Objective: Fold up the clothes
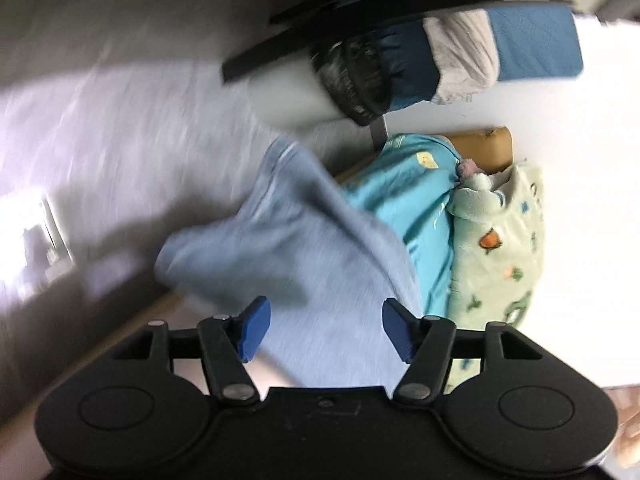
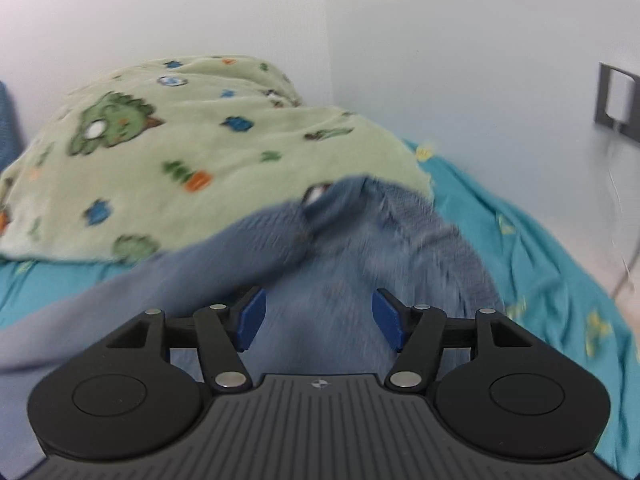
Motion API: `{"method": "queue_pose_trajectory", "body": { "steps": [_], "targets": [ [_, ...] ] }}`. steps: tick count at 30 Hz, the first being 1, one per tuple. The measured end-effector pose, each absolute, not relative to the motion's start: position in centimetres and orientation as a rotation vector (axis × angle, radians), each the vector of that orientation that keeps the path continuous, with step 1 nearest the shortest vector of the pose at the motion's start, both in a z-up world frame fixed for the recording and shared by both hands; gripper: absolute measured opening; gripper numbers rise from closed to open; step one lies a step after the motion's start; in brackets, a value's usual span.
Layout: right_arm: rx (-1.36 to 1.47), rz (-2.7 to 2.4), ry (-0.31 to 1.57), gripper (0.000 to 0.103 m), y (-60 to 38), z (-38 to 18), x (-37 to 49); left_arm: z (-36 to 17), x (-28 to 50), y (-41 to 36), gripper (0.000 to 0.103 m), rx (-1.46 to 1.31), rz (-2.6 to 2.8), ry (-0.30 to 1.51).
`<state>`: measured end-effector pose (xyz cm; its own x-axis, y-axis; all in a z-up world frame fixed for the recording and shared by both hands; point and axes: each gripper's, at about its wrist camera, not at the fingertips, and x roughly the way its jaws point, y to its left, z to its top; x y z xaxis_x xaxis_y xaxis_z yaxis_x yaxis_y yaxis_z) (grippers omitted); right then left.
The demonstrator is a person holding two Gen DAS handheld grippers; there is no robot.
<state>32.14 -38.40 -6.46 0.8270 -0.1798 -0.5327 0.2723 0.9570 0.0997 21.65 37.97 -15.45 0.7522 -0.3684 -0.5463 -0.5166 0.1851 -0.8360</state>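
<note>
Blue-grey garment [image 2: 332,264] lies directly ahead of both our grippers, left gripper [image 1: 326,330] and right gripper [image 2: 318,318], jaws parted and gripping nothing; it seems, through blur, to run lengthwise away.

Left gripper [image 1: 326,330]: black body, smooth top, two round raised discs at its corners.
Left fingers [image 1: 254,326]: blue pads on black linkage arms; silver rivets at each pivot.
Left marking: a small screw at the centre of the rear edge, with a faint scratched outline below it.
Right gripper [image 2: 318,316]: black body with round discs; centre plate grey and ribbed lengthwise.
Right fingers [image 2: 386,320]: blue pads, black linkage, silver rivets.
Right marking: a small round cross-marked emblem at the top of the ribbed plate.
</note>
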Motion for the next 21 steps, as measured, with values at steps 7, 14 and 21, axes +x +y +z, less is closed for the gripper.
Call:
{"method": "queue_pose_trajectory", "body": {
  "steps": [7,14,21],
  "targets": [
    [0.195,-0.156,0.587,0.062,-33.9,-5.1,23.3,-19.1,19.0,37.5,0.062,-1.642,0.103,0.775],
    [0.257,-0.09,0.581,0.064,-29.7,-4.0,18.9,-22.2,20.8,36.6,0.062,-1.709,0.098,0.73],
    [0.446,-0.126,0.665,0.063,-29.5,-7.2,20.6,-25.7,24.1,36.9,0.058,-1.72,0.134,0.661]
  ]
}}
